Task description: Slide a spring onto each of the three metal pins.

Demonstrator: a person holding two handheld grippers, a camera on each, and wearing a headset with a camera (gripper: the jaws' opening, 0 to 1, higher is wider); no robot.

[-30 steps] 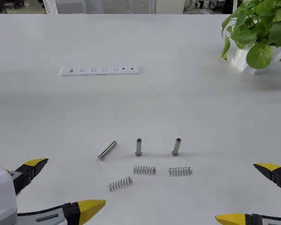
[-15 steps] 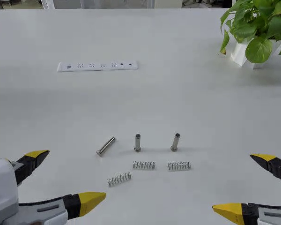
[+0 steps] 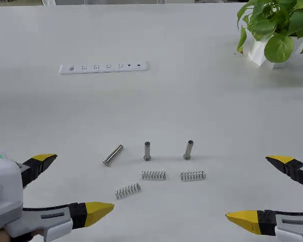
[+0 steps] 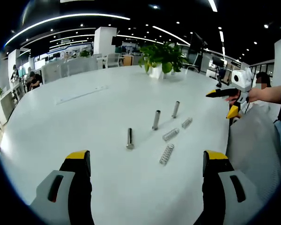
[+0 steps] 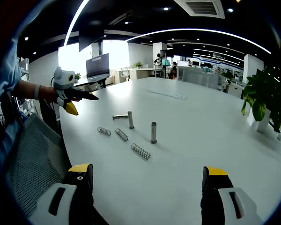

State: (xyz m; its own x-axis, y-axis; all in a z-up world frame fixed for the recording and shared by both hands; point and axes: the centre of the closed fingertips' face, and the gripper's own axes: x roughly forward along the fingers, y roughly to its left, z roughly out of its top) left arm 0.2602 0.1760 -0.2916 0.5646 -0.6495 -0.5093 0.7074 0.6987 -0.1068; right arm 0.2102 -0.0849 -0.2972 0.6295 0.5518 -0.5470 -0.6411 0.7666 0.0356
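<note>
While the left gripper (image 3: 82, 182) hovers at the near left, its yellow-tipped jaws spread wide and empty, a smooth steel pin (image 3: 112, 155) lies flat on the matte white table (image 3: 202, 101) beside two upright pins (image 3: 147, 150). Three coiled wire springs (image 3: 154, 175) lie just in front of them. The right gripper (image 3: 247, 187) gapes equally wide, holding nothing.

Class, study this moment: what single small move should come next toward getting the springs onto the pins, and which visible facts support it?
Probably bring the right claw down to the right-hand spring, which lies nearest it, in front of an upright pin. It and the left claw are open and empty; no pin carries a spring yet.
</note>
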